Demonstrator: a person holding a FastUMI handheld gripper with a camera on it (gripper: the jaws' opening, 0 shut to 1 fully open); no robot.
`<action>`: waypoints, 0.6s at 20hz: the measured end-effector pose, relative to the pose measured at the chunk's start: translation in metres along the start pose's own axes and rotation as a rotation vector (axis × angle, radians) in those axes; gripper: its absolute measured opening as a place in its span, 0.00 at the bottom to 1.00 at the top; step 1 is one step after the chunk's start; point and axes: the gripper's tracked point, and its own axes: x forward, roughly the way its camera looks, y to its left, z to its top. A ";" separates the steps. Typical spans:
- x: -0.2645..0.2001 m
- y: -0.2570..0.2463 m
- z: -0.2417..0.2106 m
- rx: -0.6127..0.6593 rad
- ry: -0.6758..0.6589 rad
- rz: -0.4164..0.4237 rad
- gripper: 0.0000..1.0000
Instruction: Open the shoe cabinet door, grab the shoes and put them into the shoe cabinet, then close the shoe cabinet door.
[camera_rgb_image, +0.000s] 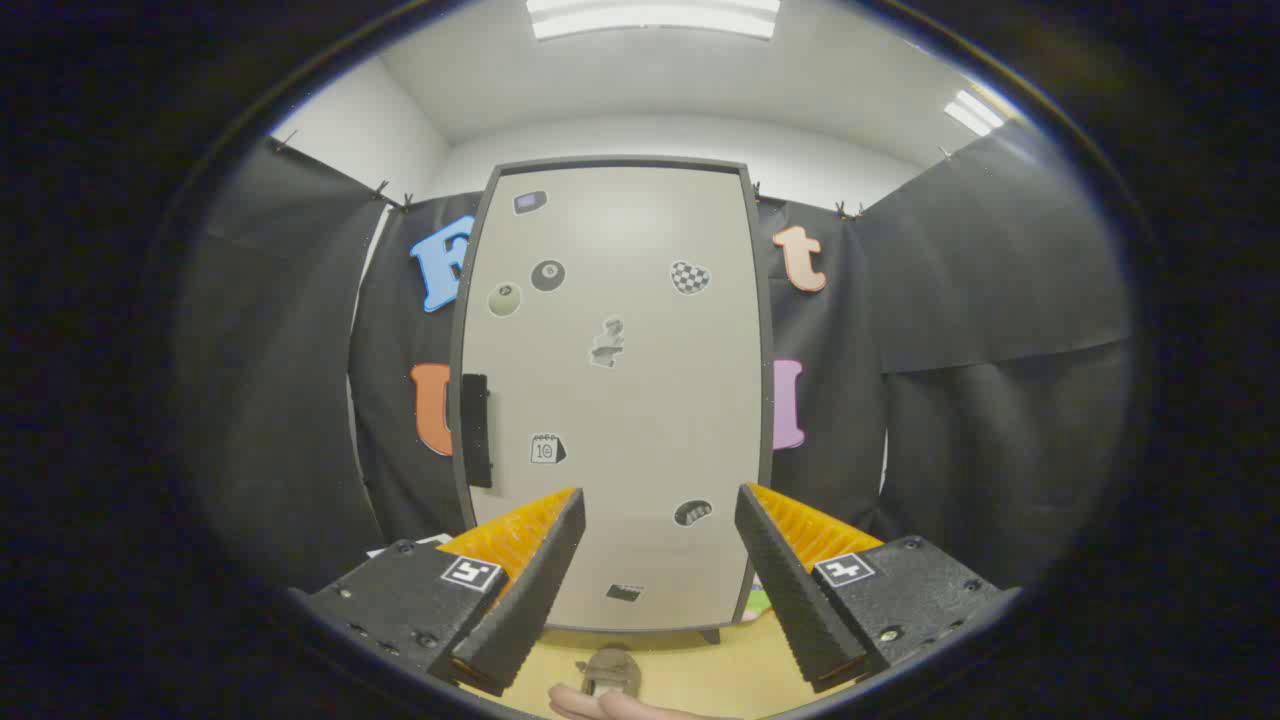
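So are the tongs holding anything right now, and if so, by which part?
Nothing is held. The tongs stand open, with only air between the fingers, and the closed cabinet door lies beyond them, untouched.

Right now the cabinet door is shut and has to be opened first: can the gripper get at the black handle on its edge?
Probably yes. The gripper is open, holding nothing, and nothing stands between it and the handle on the cabinet door. The handle sits beyond the fingers and off to one side, so it must advance and shift across.

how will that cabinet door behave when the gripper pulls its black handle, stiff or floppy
The door looks like a flat rigid panel, so it likely swings stiffly. The handle sits at one edge, suggesting hinges opposite. The open gripper is apart from it.
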 end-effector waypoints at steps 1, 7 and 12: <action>0.000 -0.004 -0.002 -0.006 0.007 -0.023 0.99; 0.008 -0.001 -0.010 0.013 0.041 -0.033 0.99; 0.024 0.004 -0.016 0.020 0.069 -0.037 0.99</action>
